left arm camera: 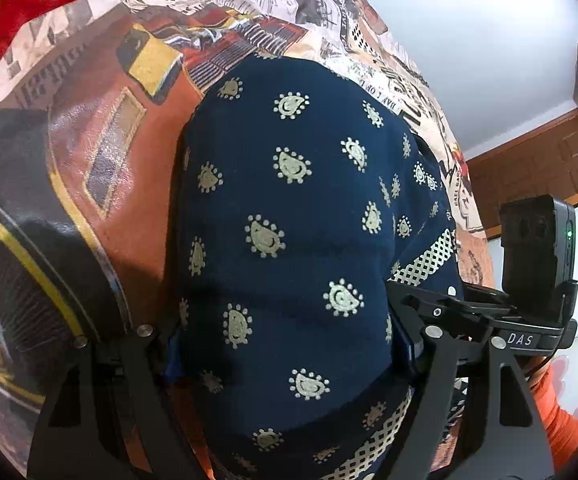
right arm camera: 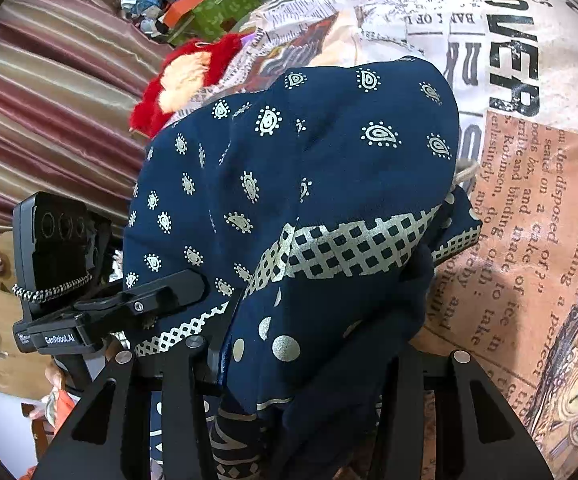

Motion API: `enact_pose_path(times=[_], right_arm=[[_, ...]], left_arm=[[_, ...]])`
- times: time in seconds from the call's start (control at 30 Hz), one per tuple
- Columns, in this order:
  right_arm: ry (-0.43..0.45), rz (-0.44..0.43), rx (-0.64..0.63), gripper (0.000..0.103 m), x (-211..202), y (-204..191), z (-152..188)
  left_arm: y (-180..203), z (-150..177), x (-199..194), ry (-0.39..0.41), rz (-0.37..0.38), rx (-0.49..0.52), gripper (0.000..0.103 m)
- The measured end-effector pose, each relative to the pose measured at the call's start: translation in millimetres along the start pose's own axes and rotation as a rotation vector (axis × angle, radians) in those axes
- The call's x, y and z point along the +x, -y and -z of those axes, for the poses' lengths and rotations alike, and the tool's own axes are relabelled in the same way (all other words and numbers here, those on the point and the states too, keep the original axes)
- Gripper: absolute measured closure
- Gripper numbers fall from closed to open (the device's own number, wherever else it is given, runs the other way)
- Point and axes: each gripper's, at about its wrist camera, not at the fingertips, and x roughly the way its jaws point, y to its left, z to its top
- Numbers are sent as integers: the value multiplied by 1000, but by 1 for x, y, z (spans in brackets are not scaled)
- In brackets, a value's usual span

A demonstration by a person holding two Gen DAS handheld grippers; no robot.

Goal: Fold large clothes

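Left gripper [left arm camera: 285, 344], right gripper [right arm camera: 301, 360] each clamp navy cloth [left arm camera: 289, 200] bunched between fingers.

- A home, by the look of it a bedroom or living room
- A wide soft surface, probably a bed, is covered by a printed sheet [right arm camera: 529, 208] with newspaper text and clock pictures
- Striped maroon and cream curtains [right arm camera: 49, 112] hang at one side
- A heap of jumbled household things [right arm camera: 193, 4] sits beyond the sheet
- A red fluffy fabric [right arm camera: 185, 76] lies on the sheet
- Dark wood panelling [left arm camera: 545, 160] meets a plain white ceiling [left arm camera: 481, 40]
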Motion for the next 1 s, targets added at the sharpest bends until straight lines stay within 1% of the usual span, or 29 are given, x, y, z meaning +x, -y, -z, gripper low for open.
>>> enact_pose_path(times=[0.1,0.23,0.37,0.43,0.5,0.6,0.67,0.73,0.77,0.8,0.9,0.97,1.0], right_arm=[[-7,10,10,58,5,2,1],[-10,29,24,52,6,2,2],[-29,68,-5,44,-1,-2,9],[-43,105,-32,41,-6,-4,13],[-53,140,-71,41,-11,-8,18],[-55,193,-150,40,-16,-15,27],[-61,223,-185,35,-17,-16,35],[-81,239,-202,32,-17,-14,42],[-90,245,-208,31,-16,-13,44],[-96,250,-220,31,-17,-12,47],[-108,278,-279,30,-20,-11,54],[-116,306,-319,22,-23,-13,58],[-117,318,-336,20,-22,-14,59]], left_arm=[[2,1,0,-2,-16,9,24],[7,-4,-1,-11,-40,-4,24],[17,2,-24,31,-98,32,24],[23,6,-35,56,-120,57,24],[31,12,-48,79,-131,91,24],[44,24,-55,82,-133,147,24],[52,35,-55,79,-144,194,24],[59,46,-51,75,-187,249,24],[60,52,-46,69,-225,275,24],[59,57,-43,57,-244,285,24],[50,65,-38,39,-245,281,21],[42,67,-37,38,-254,277,13],[38,69,-38,39,-260,280,12]])
